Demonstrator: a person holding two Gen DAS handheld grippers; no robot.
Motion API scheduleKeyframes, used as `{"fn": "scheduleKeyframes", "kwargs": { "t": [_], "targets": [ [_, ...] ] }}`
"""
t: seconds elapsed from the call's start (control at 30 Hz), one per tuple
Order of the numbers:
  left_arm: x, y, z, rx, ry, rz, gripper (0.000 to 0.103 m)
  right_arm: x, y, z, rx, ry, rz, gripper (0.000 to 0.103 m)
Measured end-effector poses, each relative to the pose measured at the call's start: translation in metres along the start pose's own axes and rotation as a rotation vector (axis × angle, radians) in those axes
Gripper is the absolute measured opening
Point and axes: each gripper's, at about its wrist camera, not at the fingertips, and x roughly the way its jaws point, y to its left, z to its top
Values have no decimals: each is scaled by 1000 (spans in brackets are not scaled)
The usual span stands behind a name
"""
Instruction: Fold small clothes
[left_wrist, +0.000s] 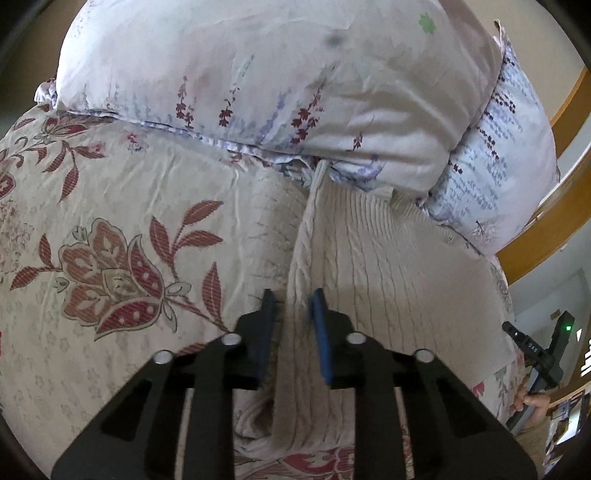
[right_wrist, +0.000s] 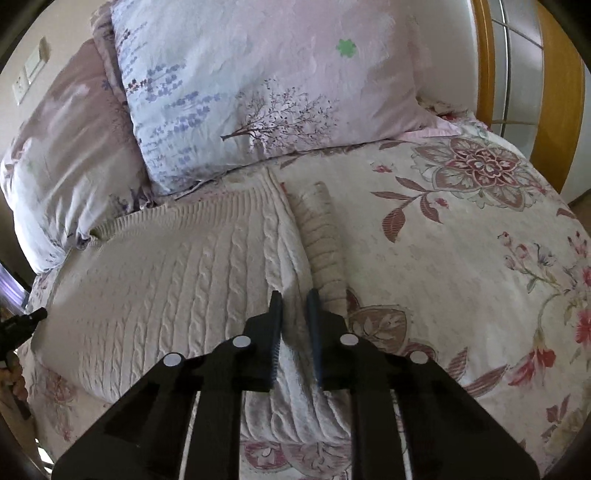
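A floral bedspread (right_wrist: 461, 258) covers the bed, with pale printed pillows (right_wrist: 258, 92) at its head. A cream cable-knit sweater (right_wrist: 177, 280) lies spread flat on it, its hem against the pillows. The left gripper (left_wrist: 293, 301) pinches the sweater's folded left edge, fingers (left_wrist: 320, 332) nearly together. The right gripper (right_wrist: 294, 301) clamps the right edge beside the sleeve (right_wrist: 325, 251).

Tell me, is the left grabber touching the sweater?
Touching. The left wrist view shows the left gripper pinching the cream sweater edge between its blue pads.
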Motion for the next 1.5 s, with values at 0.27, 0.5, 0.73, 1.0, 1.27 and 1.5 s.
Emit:
{"fn": "scheduleKeyframes", "kwargs": {
  "t": [0.27, 0.5, 0.73, 1.0, 1.27, 1.5],
  "targets": [
    [-8, 5, -7, 10, 9, -23, 7, -19, 7, -11, -14, -17, -18, 11],
    [-8, 6, -11, 17, 6, -16, 8, -9, 8, -12, -4, 1, -99, 12],
    [-38, -9, -9, 56, -124, 25, 54, -14, 18, -3, -18, -15, -131, 27],
    [-22, -60, -16, 228, -94, 1, 73, -11, 79, -4, -216, -23, -39, 44],
    [9, -60, -33, 268, -10, 69, 73, 15, 85, -24, -295, 53, -87, 57],
    [-6, -52, -28, 205, -23, 8, 73, 13, 87, -28, -312, 91, -116, 62]
  ]
}}
